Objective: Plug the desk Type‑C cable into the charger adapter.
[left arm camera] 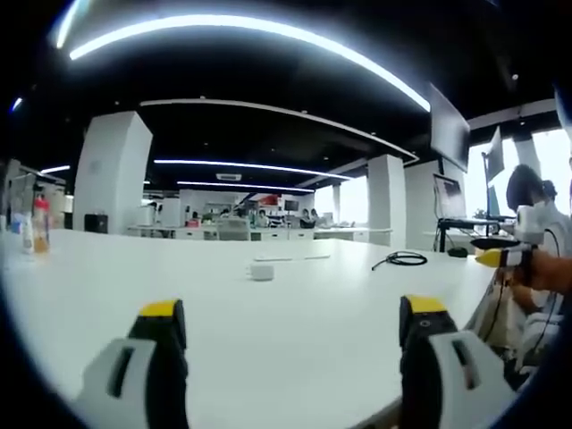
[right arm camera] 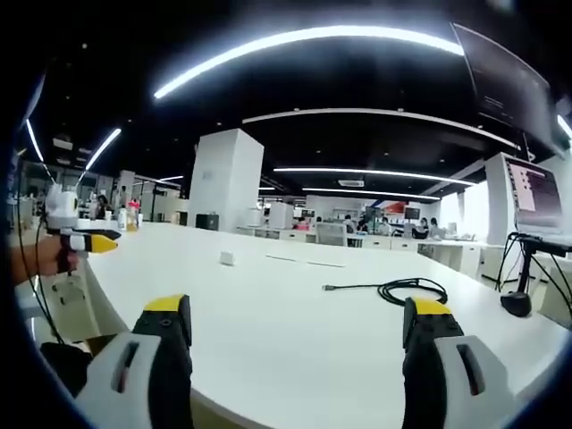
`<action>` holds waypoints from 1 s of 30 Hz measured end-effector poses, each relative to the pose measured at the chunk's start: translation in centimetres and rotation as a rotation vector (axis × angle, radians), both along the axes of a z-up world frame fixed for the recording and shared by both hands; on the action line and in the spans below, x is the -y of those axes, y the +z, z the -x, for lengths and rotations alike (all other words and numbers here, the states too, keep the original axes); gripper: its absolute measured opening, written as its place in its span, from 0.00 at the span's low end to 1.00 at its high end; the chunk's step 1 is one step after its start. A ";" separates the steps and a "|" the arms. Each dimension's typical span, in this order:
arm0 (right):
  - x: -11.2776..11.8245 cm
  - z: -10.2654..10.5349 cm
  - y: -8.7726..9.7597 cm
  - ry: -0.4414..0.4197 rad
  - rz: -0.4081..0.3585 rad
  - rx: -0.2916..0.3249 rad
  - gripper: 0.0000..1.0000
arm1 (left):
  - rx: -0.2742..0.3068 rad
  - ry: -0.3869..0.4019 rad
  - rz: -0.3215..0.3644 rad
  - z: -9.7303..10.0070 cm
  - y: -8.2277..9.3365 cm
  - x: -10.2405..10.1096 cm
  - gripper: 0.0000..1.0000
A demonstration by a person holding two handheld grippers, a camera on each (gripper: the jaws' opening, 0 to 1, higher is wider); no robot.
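Gaping wide, both grippers' fingers (left arm camera: 161, 323) (right arm camera: 167, 318) hold nothing.

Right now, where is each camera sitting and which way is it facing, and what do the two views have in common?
Left gripper view: rides the left tool, low over the white table, facing the white charger and coiled black cable; own open jaws at the bottom, right tool at right.
Right gripper view: rides the right tool, at the table's edge, facing the cable and charger; own open jaws at the bottom, left tool in a hand at left.
Shared: table, charger, cable.
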State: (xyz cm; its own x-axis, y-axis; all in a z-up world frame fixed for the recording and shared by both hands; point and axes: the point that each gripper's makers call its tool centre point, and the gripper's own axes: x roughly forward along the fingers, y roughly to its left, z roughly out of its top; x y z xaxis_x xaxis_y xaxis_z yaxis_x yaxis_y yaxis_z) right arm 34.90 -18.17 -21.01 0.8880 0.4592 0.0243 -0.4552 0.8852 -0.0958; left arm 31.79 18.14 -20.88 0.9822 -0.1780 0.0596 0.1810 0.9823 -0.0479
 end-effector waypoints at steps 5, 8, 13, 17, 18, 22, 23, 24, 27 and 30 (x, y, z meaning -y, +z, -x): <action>-0.1 0.0 -0.1 0.002 0.004 -0.003 1.00 | 0.005 -0.003 -0.042 -0.9 0.1 -0.5 1.00; -0.2 -0.1 -0.2 0.003 0.003 -0.006 1.00 | 0.000 -0.010 -0.060 -1.4 0.2 -0.6 1.00; -0.3 -0.2 -0.4 0.005 0.005 -0.009 1.00 | 0.004 -0.022 -0.070 -2.6 0.4 -0.9 1.00; -0.2 -0.3 -0.5 0.005 0.004 -0.015 1.00 | -0.005 -0.029 -0.089 -3.5 0.4 -1.0 1.00; -0.2 -0.4 -0.6 0.005 0.005 -0.015 1.00 | -0.008 -0.030 -0.097 -3.7 0.4 -1.1 1.00; -0.1 -0.5 -0.6 0.003 0.004 -0.017 1.00 | -0.007 -0.043 -0.111 -4.6 0.9 -1.1 0.99; -0.2 -0.6 -0.7 0.004 0.003 -0.019 1.00 | -0.008 -0.050 -0.119 -5.0 1.0 -1.2 0.97; -0.2 -0.6 -0.7 0.004 0.003 -0.020 1.00 | -0.011 -0.054 -0.126 -5.2 1.0 -1.2 0.95; -0.3 -0.7 -0.9 0.006 0.003 -0.022 1.00 | -0.024 -0.073 -0.159 -6.3 1.1 -1.1 0.91; -0.4 -0.7 -0.9 0.009 0.003 -0.023 1.00 | -0.022 -0.081 -0.179 -7.3 1.4 -1.3 0.92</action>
State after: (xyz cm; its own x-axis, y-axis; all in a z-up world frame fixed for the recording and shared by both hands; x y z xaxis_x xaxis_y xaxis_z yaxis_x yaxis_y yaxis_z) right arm 35.61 -17.81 -21.94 0.8842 0.4670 0.0026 -0.4650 0.8809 -0.0876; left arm 39.07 19.39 -19.48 0.9651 -0.2620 -0.0016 0.2602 0.9578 0.1218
